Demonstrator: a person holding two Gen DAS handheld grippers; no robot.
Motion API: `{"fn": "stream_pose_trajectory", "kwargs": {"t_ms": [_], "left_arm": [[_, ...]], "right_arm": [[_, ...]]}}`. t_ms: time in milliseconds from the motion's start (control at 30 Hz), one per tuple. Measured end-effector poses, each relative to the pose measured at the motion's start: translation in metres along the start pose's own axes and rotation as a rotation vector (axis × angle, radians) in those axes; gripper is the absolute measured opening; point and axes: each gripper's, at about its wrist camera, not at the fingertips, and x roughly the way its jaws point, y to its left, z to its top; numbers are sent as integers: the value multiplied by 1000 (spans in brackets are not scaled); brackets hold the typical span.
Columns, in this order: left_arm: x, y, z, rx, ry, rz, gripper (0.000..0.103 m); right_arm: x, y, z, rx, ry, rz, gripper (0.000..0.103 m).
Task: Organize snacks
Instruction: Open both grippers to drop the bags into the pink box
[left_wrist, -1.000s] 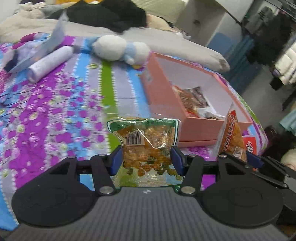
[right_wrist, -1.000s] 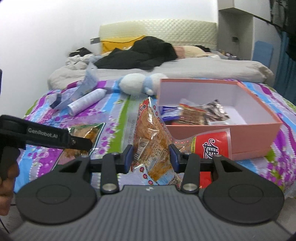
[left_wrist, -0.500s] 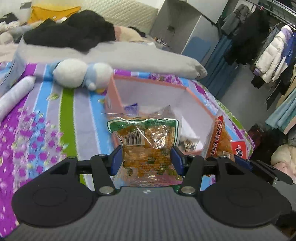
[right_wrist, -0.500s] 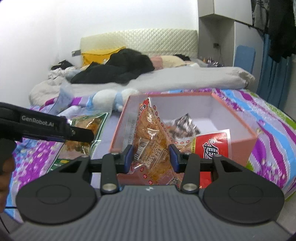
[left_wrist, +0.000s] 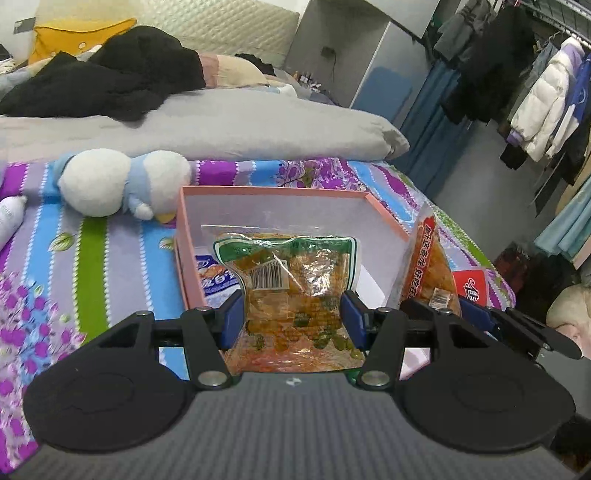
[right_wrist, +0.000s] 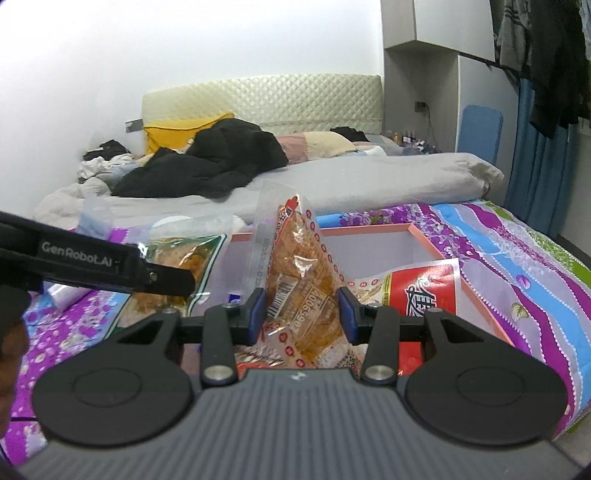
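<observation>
Two held snack packets, one pink box, one plush toy.

A pink box with a white inside is sitting on a bedspread showing purple, blue, green and grey stripes with flowers, beside a white and pale blue soft toy, under a grey blanket.

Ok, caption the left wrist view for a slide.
Left tongs hold a green-topped snack bag over the pink box.
</observation>
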Motion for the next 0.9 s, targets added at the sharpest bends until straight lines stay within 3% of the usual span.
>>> {"fn": "stream_pose_trajectory", "kwargs": {"t_ms": [467,633,767,900], "left_arm": [[109,3,33,12,95,32,62],[120,7,37,30,97,24,67],[115,4,39,48,81,42,77],[96,2,41,51,56,32,78]], "right_arm": [[95,-48,0,46,95,-36,48],[108,-51,-4,62,123,-34,53],[105,-50,-4,74,119,-35,69],[94,-47,0,86,100,-41,69]]}}
